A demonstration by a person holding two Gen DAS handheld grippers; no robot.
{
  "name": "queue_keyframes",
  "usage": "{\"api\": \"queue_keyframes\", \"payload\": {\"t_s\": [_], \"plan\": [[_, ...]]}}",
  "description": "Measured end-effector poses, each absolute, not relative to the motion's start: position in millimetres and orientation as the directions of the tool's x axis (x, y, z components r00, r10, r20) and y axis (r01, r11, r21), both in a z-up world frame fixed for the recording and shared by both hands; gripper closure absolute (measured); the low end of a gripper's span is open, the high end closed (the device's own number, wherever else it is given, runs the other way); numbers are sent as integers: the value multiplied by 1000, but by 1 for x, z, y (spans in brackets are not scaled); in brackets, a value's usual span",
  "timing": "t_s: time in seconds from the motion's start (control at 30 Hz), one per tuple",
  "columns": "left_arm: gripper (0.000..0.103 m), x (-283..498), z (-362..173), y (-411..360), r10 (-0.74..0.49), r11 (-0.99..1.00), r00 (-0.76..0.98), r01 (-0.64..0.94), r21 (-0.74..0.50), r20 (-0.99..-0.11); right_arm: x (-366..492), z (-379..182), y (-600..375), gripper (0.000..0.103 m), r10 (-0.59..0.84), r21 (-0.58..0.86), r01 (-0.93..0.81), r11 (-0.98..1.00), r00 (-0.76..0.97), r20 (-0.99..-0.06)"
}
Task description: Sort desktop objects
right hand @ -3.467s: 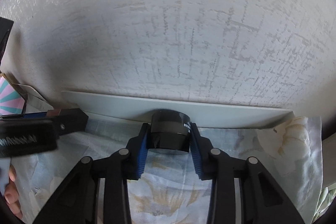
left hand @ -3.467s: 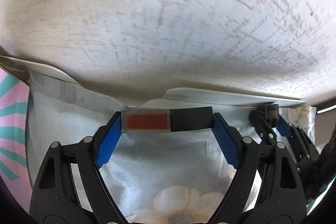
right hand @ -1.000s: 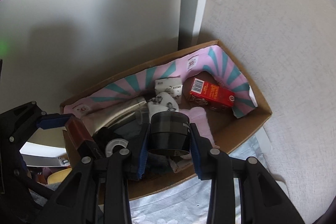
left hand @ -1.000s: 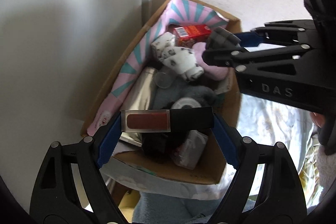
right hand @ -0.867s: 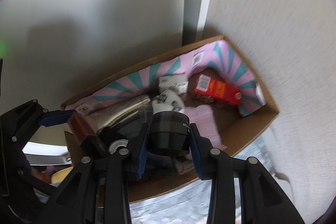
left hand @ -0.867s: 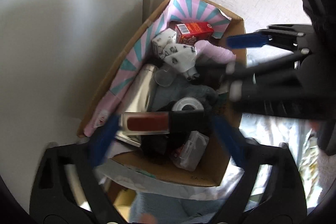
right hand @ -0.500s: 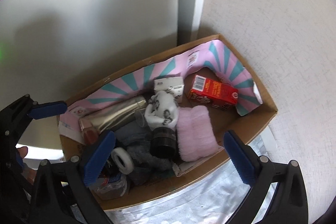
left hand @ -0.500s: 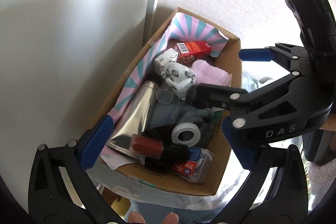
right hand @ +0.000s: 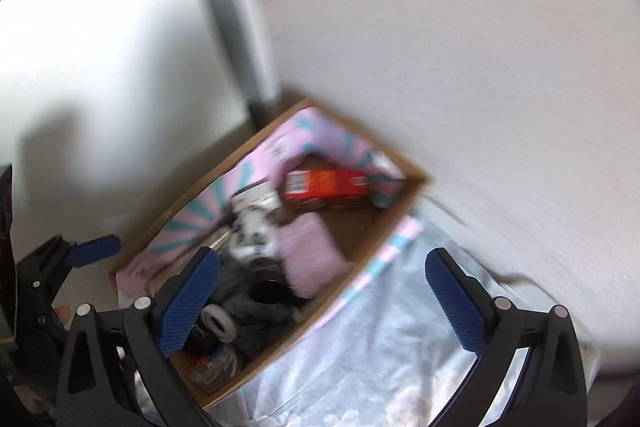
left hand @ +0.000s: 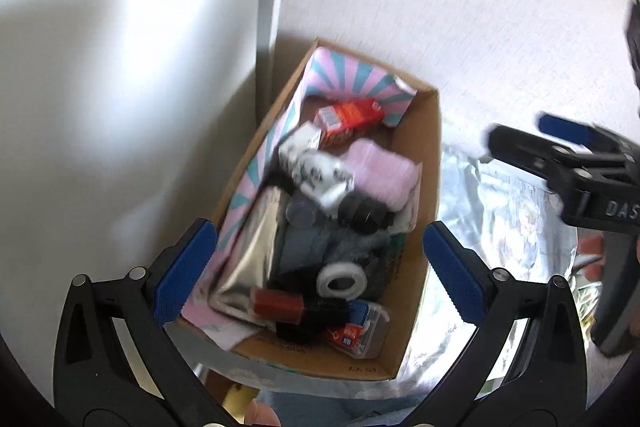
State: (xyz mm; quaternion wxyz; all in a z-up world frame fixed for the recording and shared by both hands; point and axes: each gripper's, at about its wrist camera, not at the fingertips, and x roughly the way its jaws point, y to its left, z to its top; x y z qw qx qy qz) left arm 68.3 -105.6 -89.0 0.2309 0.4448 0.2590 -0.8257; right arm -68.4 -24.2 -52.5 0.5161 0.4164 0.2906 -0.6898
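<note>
Above the cardboard box [left hand: 430, 163], left gripper [left hand: 318, 271] and right gripper [right hand: 320, 297] hover spread wide.

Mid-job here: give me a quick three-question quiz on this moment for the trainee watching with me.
1. True or false: the left gripper is clamped on the lip gloss tube.
2. Which lies nearest the far end of the cardboard box? A) red carton B) white tape roll C) black jar
3. Fill in: the pink cloth lies ____ the box.

Key
1. False: its jaws are wide open and empty, and the tube lies in the box.
2. A
3. inside

The right gripper is open and empty too.
</note>
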Motion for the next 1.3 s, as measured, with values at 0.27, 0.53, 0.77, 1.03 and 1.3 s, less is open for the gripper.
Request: {"api": "queue_keyframes", "payload": {"t_s": [0.27,0.53,0.77,1.03,1.3], "plan": [[0,37,-21,-94,-233,-823,-555,550,-142,-799,-109,0,50,0,-485,62,798,-600,-301,-821],[0,14,18,-63,-192,-906,-624,409,-108,-757,-119,32,117,0,-398,24,625,-780,-468,-789],[0,19,17,-44,-141,-919,-637,368,-139,-758,-102,25,149,0,-340,10,552,-834,-499,-797],[0,30,-12,-36,-79,-914,-593,364,-179,-802,-77,2,170,0,-300,16,501,-865,-492,-817],[0,30,-11,-33,-94,-913,-592,372,-168,-800,-77,-2,173,0,-300,18,503,-864,-484,-822]]}}
